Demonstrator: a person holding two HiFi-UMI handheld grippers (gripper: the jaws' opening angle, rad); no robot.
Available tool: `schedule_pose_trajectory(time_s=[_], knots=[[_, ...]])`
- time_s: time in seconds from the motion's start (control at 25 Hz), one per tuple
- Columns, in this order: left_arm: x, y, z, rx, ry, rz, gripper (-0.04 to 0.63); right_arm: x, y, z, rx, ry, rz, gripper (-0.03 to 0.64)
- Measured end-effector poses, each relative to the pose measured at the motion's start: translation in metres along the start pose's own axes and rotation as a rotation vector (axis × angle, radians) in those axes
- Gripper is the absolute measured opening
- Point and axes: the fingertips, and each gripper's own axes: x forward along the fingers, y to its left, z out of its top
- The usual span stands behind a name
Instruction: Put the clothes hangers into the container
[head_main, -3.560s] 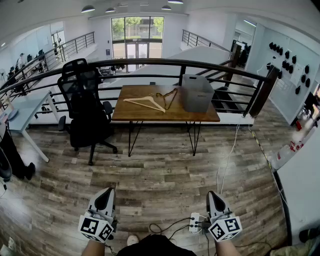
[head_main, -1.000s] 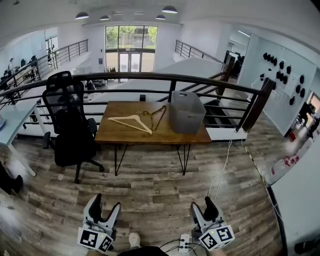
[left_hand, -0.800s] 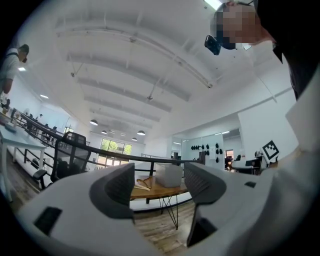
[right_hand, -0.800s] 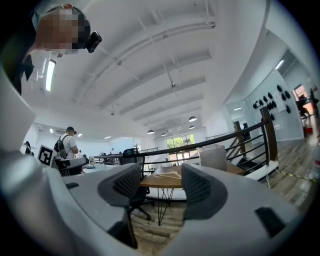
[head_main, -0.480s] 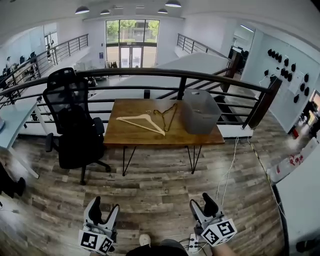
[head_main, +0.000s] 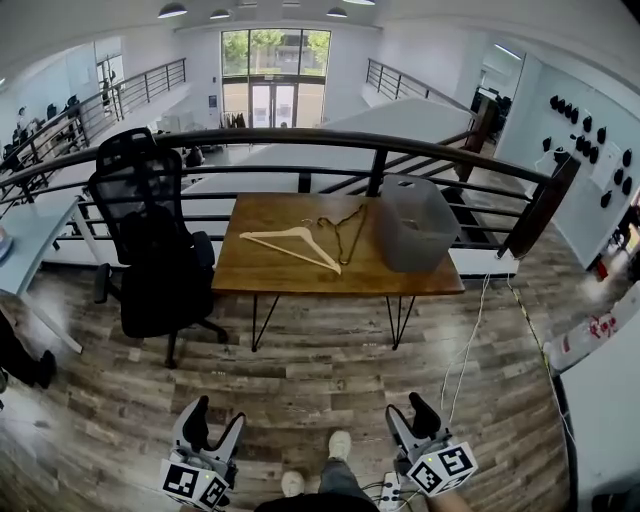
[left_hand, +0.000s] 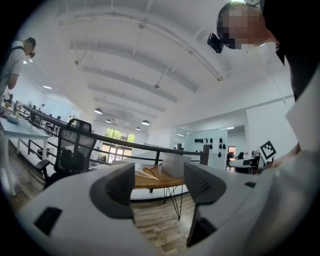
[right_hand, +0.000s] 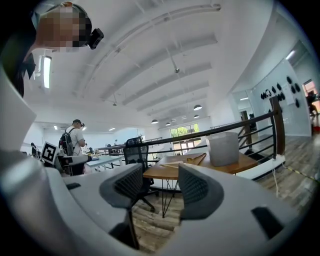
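Wooden table, pale hanger, grey container

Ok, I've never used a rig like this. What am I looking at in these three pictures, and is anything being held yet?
There is no robot here: a person holds a two-jaw gripper in each hand. The head view comes from a camera on the person's head, looking down at the left gripper and right gripper. The other two pictures come from cameras riding on each gripper, looking along its jaws. Ahead stands a brown wooden table bearing a pale wooden clothes hanger, a thin dark hanger beside it, and a grey plastic container at the right. Neither gripper holds anything: the left's jaws stand apart, and the right's are closing with nothing between them.
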Motion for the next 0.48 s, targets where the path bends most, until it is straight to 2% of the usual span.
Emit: schedule_pose_trajectory(time_s=[0.2, 0.48], knots=[[0.051, -0.003, 0.006, 0.030, -0.005, 0.006, 0.299, 0.031, -0.045, 0.005, 0.019, 0.004, 0.008, 0.213], [0.140, -0.016, 0.017, 0.056, -0.029, 0.011, 0.299, 0.087, -0.109, 0.028, 0.006, -0.013, 0.068, 0.204]])
